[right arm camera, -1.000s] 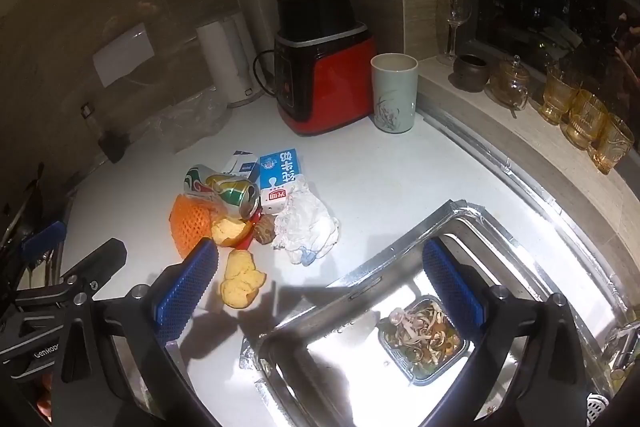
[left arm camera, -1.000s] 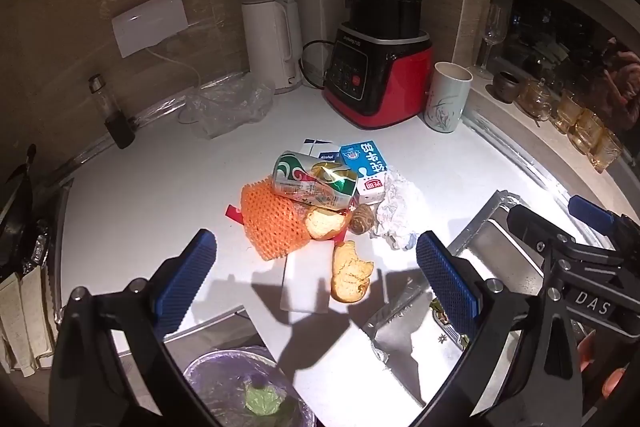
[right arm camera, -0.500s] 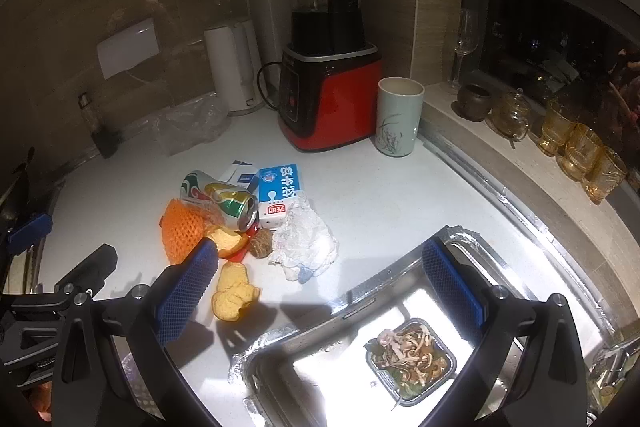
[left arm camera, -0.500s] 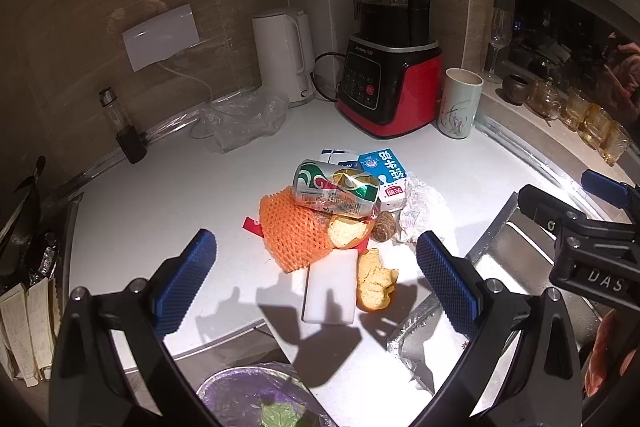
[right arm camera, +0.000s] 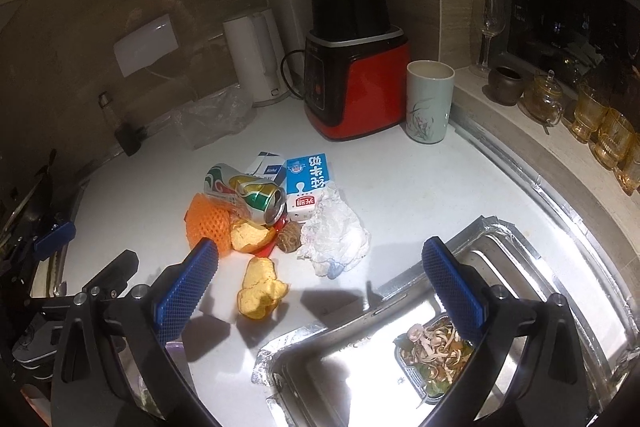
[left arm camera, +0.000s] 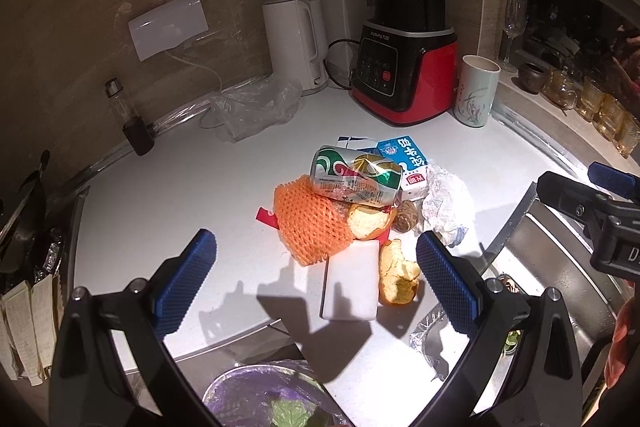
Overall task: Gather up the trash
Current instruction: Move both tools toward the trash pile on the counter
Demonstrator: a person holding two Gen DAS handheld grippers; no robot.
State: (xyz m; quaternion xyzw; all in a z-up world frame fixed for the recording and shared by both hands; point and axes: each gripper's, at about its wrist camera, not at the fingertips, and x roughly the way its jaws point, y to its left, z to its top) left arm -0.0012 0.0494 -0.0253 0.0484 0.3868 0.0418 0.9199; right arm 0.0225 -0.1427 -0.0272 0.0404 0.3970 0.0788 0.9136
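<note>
A heap of trash lies mid-counter: a crushed green can point(left arm camera: 356, 175) point(right arm camera: 256, 197), an orange foam net point(left arm camera: 312, 225) point(right arm camera: 208, 223), a blue-and-white milk carton point(left arm camera: 408, 163) point(right arm camera: 308, 183), crumpled white paper point(left arm camera: 444, 203) point(right arm camera: 336, 231), bread pieces point(left arm camera: 398, 277) point(right arm camera: 260, 287), a brown nut point(left arm camera: 406, 221) and a white block point(left arm camera: 352, 283). My left gripper point(left arm camera: 316, 281) hangs open above the near side of the heap, holding nothing. My right gripper point(right arm camera: 320, 285) is open too, over the counter's edge by the sink. A lined bin point(left arm camera: 272, 399) shows below the left gripper.
A red blender point(left arm camera: 404, 75), white kettle point(left arm camera: 296, 43), patterned cup point(left arm camera: 478, 91), clear plastic bag point(left arm camera: 256, 105) and small bottle point(left arm camera: 128, 119) stand at the back. The foil-edged sink point(right arm camera: 520, 267) on the right holds a food-scrap container point(right arm camera: 432, 351). Amber glasses point(right arm camera: 600, 123) line the sill.
Both grippers have moved forward and closer to the trash heap, which now looms larger. Both stay open. The trash itself has not shifted.
</note>
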